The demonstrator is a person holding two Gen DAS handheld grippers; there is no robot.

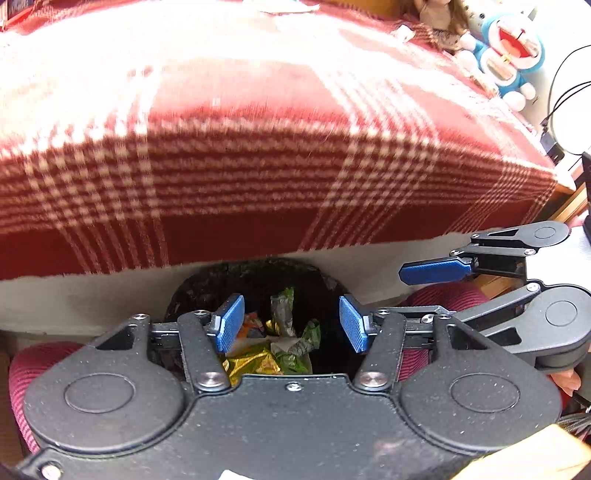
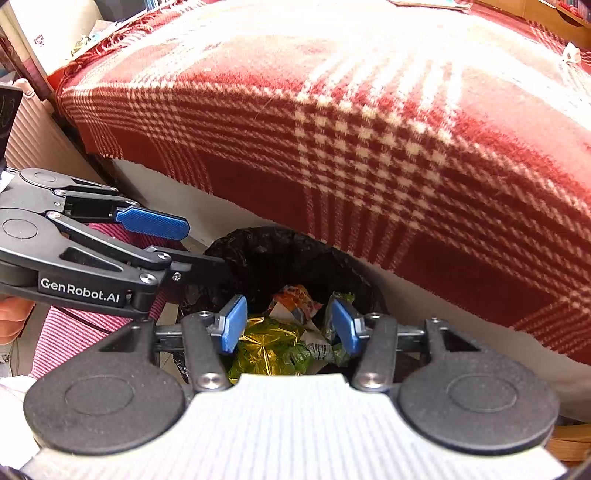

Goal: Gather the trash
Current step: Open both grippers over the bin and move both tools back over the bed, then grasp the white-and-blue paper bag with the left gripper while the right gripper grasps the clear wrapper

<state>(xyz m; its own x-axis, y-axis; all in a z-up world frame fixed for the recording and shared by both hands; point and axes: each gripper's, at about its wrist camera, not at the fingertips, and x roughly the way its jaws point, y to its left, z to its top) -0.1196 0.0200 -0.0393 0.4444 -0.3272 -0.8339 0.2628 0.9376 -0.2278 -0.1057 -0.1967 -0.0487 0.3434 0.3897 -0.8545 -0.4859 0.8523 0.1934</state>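
A bin lined with a black bag [image 1: 255, 277] [image 2: 273, 251] stands on the floor against the bed. Inside it lie a crumpled gold foil wrapper [image 1: 255, 363] [image 2: 266, 345], green wrappers [image 1: 299, 343] [image 2: 341, 299] and an orange-and-white packet [image 2: 295, 299]. My left gripper [image 1: 291, 325] hangs over the bin mouth, open, its blue pads apart with nothing pressed between them. My right gripper [image 2: 289, 325] is also open above the bin, and the wrappers show through the gap well below it. Each gripper appears in the other's view: the right gripper [image 1: 417, 291] and the left gripper [image 2: 195, 243] sit side by side.
A bed with a red-and-white plaid blanket [image 1: 258, 147] [image 2: 369, 129] fills the space behind the bin. A blue plush toy [image 1: 509, 55] and a doll [image 1: 439, 22] sit at its far corner. A person's knees in striped red cloth [image 1: 443, 295] [image 2: 66, 339] flank the bin.
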